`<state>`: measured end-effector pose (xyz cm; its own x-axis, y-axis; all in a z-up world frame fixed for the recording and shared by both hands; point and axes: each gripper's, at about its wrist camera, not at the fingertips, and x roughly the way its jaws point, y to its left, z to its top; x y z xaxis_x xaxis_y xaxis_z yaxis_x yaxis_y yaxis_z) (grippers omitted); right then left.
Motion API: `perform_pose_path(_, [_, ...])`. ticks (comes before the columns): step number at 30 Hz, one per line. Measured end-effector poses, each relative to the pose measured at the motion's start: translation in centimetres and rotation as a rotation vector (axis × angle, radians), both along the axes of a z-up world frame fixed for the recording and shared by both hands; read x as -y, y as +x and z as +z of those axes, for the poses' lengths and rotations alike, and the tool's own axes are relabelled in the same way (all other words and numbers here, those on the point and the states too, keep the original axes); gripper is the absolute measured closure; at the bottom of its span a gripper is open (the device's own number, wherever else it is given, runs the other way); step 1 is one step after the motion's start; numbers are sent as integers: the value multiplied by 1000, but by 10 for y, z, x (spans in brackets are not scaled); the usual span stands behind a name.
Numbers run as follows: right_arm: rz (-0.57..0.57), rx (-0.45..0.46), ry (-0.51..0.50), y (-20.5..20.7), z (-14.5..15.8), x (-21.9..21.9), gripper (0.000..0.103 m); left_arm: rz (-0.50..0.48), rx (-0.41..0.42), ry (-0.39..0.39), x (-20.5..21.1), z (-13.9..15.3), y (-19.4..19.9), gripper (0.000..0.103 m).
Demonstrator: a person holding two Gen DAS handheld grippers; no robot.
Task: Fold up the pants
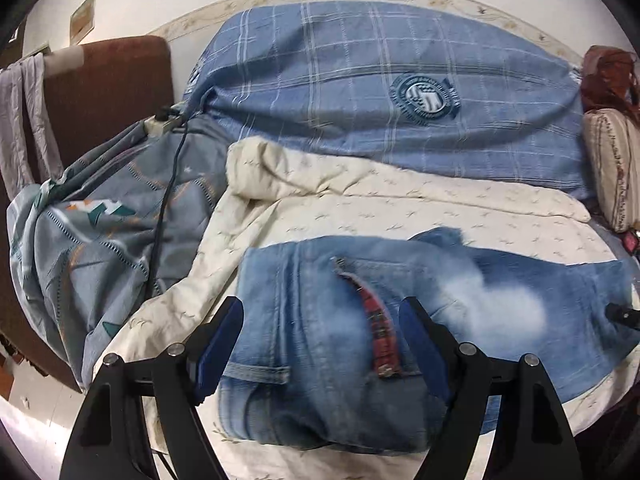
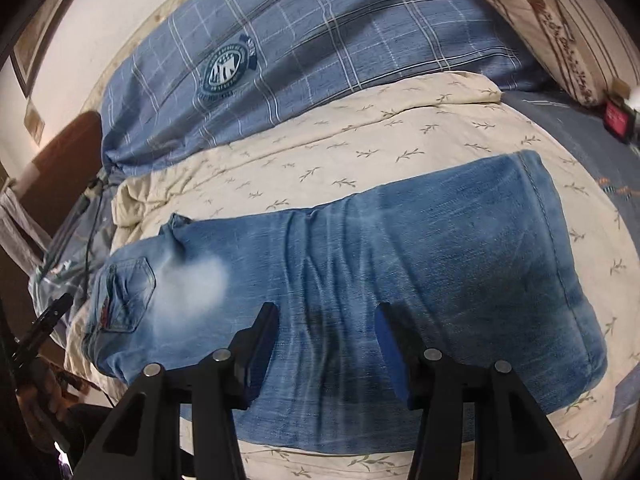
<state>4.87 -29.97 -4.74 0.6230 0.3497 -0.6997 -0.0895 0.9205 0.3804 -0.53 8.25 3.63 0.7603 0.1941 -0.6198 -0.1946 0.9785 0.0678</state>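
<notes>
Both my claws hung empty over the jeans (image 2: 400, 264) lying on the cream sprigged quilt (image 2: 360, 140), the left gripper (image 1: 320, 344) spread wide above the waistband with its red plaid lining (image 1: 382, 344), the right gripper (image 2: 326, 344) parted about halfway above the legs, pinching nothing. I judged the next fold would go best if each claw bit a full stacked edge of that stiff, faded denim and carried it over level, since thick seams resist creasing. Beyond lay a soft blue checked duvet (image 1: 360, 80) with a round crest.
</notes>
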Motion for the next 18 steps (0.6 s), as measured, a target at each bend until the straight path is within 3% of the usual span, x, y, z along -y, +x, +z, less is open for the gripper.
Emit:
perform_pose_path(7, [-38, 47, 50, -2, 6, 7, 49, 17, -14, -49, 3, -4, -2, 22])
perform_pose_path(18, [-67, 83, 27, -9, 10, 15, 47, 38, 4, -97, -2, 5, -11, 22])
